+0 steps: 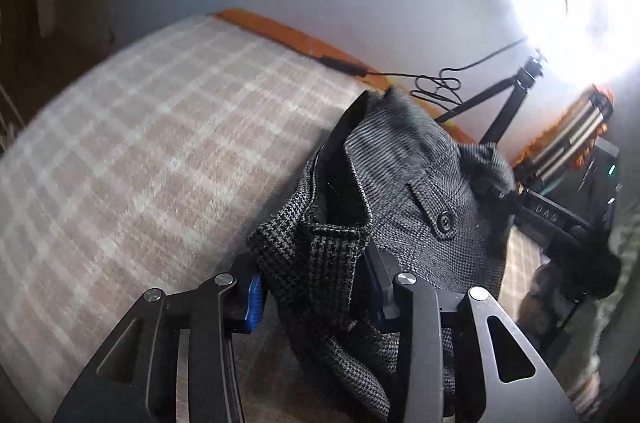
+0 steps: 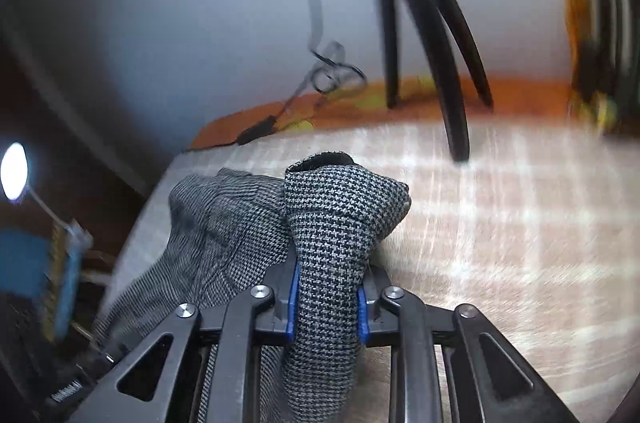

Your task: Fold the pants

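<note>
Two grippers (both clamped) on pants [image 1: 400, 183]

Right gripper [image 2: 326, 307] clamped on the houndstooth pants [image 2: 328, 223]

A bunched fold of grey cloth stands up between its blue-padded fingers [image 2: 293, 303], the rest trailing off left over the checked bedcover [image 2: 500, 223]; black tripod legs [image 2: 440, 63] and a cable [image 2: 332, 75] sit behind, blurred

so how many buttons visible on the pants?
1. A dark button sits on the pocket flap of the houndstooth pants, ahead and right of the left hand-held gripper. None shows in the right wrist view; others may be hidden in the folds.
</note>
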Demonstrator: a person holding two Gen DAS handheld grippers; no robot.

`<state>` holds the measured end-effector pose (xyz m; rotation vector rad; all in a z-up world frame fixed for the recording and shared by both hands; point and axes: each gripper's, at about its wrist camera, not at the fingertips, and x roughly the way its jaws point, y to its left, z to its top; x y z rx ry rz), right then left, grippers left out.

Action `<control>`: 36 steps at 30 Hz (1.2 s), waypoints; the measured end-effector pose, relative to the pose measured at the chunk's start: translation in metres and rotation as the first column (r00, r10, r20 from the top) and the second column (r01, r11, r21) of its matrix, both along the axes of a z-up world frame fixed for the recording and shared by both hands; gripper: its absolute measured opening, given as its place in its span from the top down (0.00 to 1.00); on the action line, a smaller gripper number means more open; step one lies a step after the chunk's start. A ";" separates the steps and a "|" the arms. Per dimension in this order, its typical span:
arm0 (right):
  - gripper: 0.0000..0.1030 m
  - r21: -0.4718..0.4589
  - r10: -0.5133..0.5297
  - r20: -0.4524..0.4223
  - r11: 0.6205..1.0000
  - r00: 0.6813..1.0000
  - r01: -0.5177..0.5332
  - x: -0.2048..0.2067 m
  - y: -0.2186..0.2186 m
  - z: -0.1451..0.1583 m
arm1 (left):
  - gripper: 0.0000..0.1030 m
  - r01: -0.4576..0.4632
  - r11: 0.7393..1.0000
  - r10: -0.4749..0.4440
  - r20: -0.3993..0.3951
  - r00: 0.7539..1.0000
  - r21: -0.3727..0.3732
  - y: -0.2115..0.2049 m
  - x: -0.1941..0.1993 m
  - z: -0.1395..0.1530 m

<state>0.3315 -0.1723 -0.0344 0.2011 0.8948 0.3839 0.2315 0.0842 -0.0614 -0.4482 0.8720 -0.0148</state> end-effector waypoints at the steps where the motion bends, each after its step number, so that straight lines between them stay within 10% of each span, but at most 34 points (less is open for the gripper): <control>1: 0.82 -0.036 0.011 0.023 0.999 1.000 -0.010 -0.004 0.005 0.006 | 0.65 0.004 1.000 -0.004 0.007 1.000 0.011 -0.002 -0.001 0.002; 9: 0.83 -0.239 0.113 0.199 0.969 0.974 -0.063 -0.047 0.046 0.062 | 0.70 0.033 0.999 -0.034 0.049 0.998 0.022 -0.004 -0.011 0.017; 22: 0.84 -0.322 0.090 0.280 0.947 0.956 0.005 -0.088 0.017 0.103 | 0.73 0.161 0.987 -0.159 0.129 0.979 -0.005 -0.046 -0.033 0.048; 36: 0.84 -0.358 -0.029 0.366 0.918 0.930 0.170 -0.124 -0.105 0.167 | 0.73 0.373 0.927 -0.365 0.290 0.885 0.031 -0.171 -0.046 0.108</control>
